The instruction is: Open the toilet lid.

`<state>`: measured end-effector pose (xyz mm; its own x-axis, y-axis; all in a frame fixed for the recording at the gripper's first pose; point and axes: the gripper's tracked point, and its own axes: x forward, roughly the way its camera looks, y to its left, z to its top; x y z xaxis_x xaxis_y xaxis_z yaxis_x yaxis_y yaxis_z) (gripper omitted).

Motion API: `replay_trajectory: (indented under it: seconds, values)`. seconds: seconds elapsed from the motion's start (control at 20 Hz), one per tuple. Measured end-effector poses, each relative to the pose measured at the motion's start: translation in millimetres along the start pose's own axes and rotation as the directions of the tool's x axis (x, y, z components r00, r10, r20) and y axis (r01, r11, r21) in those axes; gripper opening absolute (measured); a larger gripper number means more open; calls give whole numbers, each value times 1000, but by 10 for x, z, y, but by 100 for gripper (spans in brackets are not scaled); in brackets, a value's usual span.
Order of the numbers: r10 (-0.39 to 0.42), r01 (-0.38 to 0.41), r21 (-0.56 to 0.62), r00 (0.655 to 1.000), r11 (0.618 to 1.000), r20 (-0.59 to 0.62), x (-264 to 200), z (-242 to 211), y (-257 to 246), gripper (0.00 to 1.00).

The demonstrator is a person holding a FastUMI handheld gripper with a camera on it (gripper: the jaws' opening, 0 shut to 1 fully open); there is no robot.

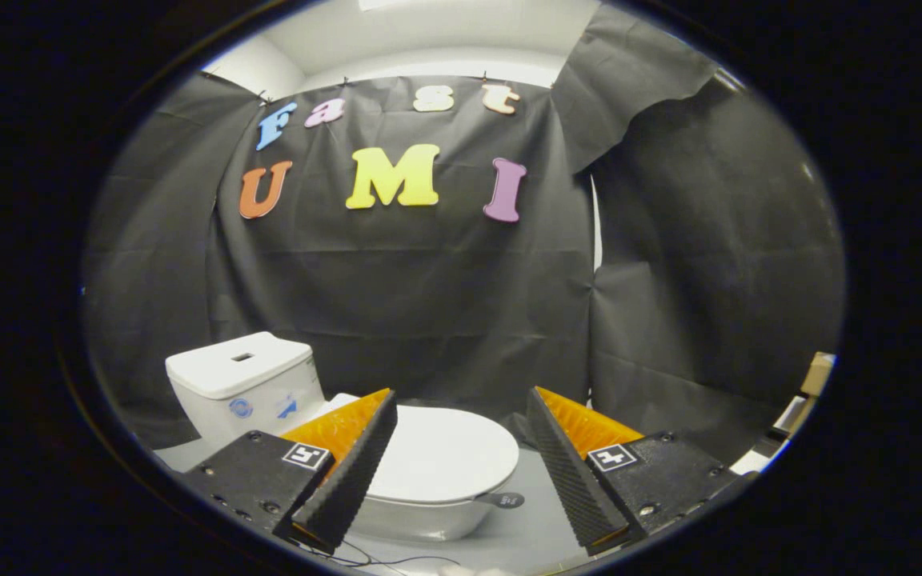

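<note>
Nearest, the gripper (461, 448) hangs with its 2 fingers (349, 480) spread wide apart, pinching nothing — each finger has a black ribbed pad on its inner face, an orange wedge behind it and a black block carrying 1 square marker. A thin dark wire (385, 558) lies on the surface just below the left finger. That surface is a plain pale grey floor (525, 528), smooth and matte. Between and just beyond the fingers sits 1 small white toilet (429, 488), its bowl resting on the grey floor. The toilet lid (445, 452) is down, lying flat over the bowl; the left finger covers part of its near left edge. 1 small dark tab (505, 500) sticks out from the lid's rim on the side toward the right finger. The toilet's long axis runs from that front rim back and to the left, toward 1 white tank (241, 384) standing upright beyond the left finger, with a rectangular slot in its top. Farther back, black cloth (445, 304) walls the booth on all sides — creased, hung in panels, with white wall and ceiling showing above it. Off beyond the right finger, at the cloth's foot, some tan and white boxes (805, 396) are stacked, too small to tell apart.
</note>
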<state>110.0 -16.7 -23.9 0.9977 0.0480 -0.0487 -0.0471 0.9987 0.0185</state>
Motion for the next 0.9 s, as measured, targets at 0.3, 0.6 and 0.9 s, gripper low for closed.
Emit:
replay_trajectory:
  seconds: [0.3, 0.6, 0.9]
  values:
    - [30, -26, 40, 995, 999, -92, 577, -429, -321, 100]
    - [87, -30, 260, 974, 965, -210, 1008, -1051, -594, 100]
    - [130, 29, 467, 944, 884, -305, 1175, -1661, -870, 100]
